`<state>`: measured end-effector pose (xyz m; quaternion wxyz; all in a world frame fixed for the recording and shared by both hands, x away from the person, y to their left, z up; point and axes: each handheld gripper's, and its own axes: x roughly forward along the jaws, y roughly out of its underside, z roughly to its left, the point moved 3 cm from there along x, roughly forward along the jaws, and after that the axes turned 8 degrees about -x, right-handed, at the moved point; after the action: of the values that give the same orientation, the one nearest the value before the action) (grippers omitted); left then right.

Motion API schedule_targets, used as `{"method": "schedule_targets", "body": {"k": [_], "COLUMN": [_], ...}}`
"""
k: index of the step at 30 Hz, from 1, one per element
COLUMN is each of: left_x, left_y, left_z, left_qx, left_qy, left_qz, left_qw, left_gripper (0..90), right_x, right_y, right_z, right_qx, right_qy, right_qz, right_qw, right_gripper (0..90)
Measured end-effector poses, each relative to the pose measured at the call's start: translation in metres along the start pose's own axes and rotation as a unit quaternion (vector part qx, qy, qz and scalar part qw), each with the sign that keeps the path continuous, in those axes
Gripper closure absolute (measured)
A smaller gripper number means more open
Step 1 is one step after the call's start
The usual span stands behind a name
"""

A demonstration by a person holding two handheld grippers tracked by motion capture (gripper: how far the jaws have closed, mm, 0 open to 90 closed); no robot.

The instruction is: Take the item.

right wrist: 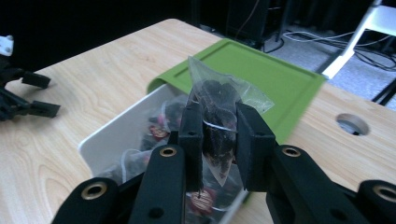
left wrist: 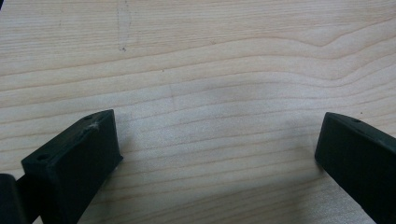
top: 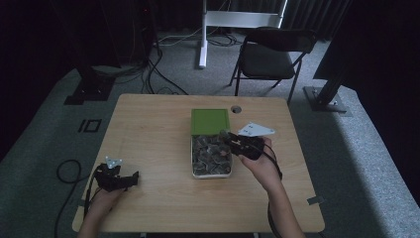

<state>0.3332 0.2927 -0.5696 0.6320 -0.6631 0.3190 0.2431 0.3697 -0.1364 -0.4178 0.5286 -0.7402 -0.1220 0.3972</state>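
The right claw (right wrist: 218, 140) pinched 1 tea bag (right wrist: 219, 109) above the white box (right wrist: 109, 135); the flimsy pouch might slip free. The left claw (left wrist: 215, 154) rested wide open, empty, on the table (left wrist: 210, 56).

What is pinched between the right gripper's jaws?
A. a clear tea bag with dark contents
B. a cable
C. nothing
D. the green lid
A: in the right gripper view, the right gripper has its jaws closed on a tea bag, held above the white box of similar bags; the green lid lies flat behind.
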Motion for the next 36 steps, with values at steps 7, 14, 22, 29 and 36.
{"method": "schedule_targets", "body": {"k": [7, 14, 22, 29, 36], "left_x": [0.000, 0.000, 0.000, 0.000, 0.000], "left_y": [0.000, 0.000, 0.000, 0.000, 0.000], "left_z": [0.000, 0.000, 0.000, 0.000, 0.000], "left_qx": [0.000, 0.001, 0.000, -0.001, -0.001], "left_qy": [0.000, 0.000, 0.000, 0.000, 0.000], "left_qz": [0.000, 0.000, 0.000, 0.000, 0.000], "left_qw": [1.0000, 1.0000, 1.0000, 1.0000, 1.0000], "left_gripper": [0.3, 0.3, 0.3, 0.3, 0.3], "right_x": [-0.011, -0.021, -0.030, -0.041, -0.047], "right_y": [0.009, 0.021, 0.038, 0.049, 0.057], "right_z": [-0.019, -0.038, -0.059, -0.077, -0.091], "right_qx": [0.012, 0.026, 0.039, 0.054, 0.067], "right_qy": [0.028, 0.054, 0.081, 0.107, 0.124], "right_qz": [-0.003, -0.002, 0.010, 0.016, 0.017], "right_qw": [0.9995, 0.9982, 0.9958, 0.9926, 0.9898], "right_gripper": [74.8, 74.8, 74.9, 74.9, 75.0]}}
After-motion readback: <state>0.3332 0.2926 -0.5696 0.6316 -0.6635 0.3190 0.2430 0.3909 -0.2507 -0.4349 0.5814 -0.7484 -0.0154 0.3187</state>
